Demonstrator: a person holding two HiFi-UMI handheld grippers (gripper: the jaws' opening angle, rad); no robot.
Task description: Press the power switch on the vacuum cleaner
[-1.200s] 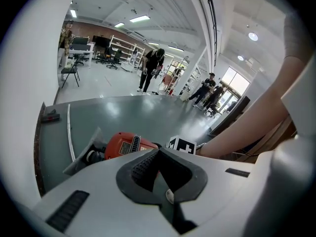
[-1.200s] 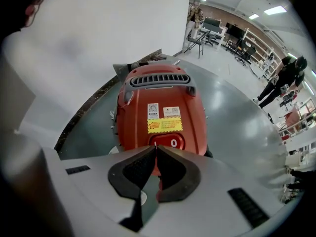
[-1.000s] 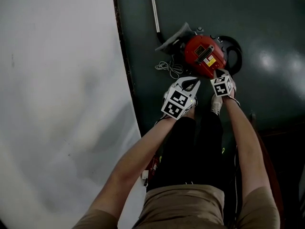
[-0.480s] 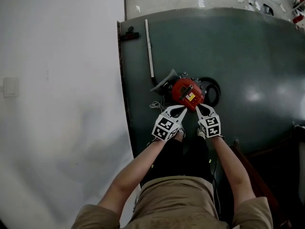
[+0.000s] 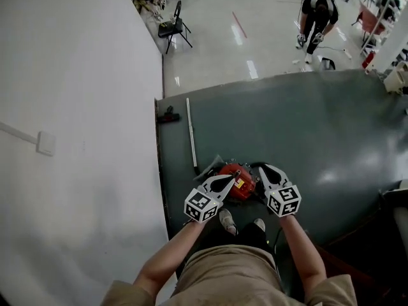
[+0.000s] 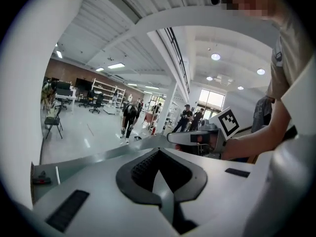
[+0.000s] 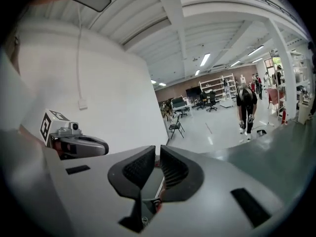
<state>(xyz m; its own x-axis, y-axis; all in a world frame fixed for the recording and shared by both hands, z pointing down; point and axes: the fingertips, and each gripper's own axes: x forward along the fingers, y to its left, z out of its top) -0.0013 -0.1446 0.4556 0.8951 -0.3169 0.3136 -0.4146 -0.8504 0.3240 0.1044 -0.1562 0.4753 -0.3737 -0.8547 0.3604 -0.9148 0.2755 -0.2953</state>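
The red vacuum cleaner (image 5: 237, 182) lies on the dark green floor mat (image 5: 319, 126), just ahead of the person's shoes (image 5: 226, 220), and both grippers partly cover it in the head view. My left gripper (image 5: 234, 176) hangs over its left side and my right gripper (image 5: 261, 168) over its right. Both are held well above it, and both stand shut with nothing between the jaws. The left gripper view looks level across the hall and shows the right gripper (image 6: 197, 137). The left gripper (image 7: 79, 144) shows in the right gripper view. The power switch is hidden.
A white wall (image 5: 76, 139) runs along the mat's left edge. The vacuum's metal tube (image 5: 190, 142) leads away to a black nozzle (image 5: 169, 115). Beyond the mat is a shiny hall floor with a folding chair (image 5: 173, 27) and a bending person (image 5: 315, 8).
The view has risen and tilted up, so the vacuum looks smaller and the hall shows. Both grippers have lifted away from the vacuum's top and stayed shut.
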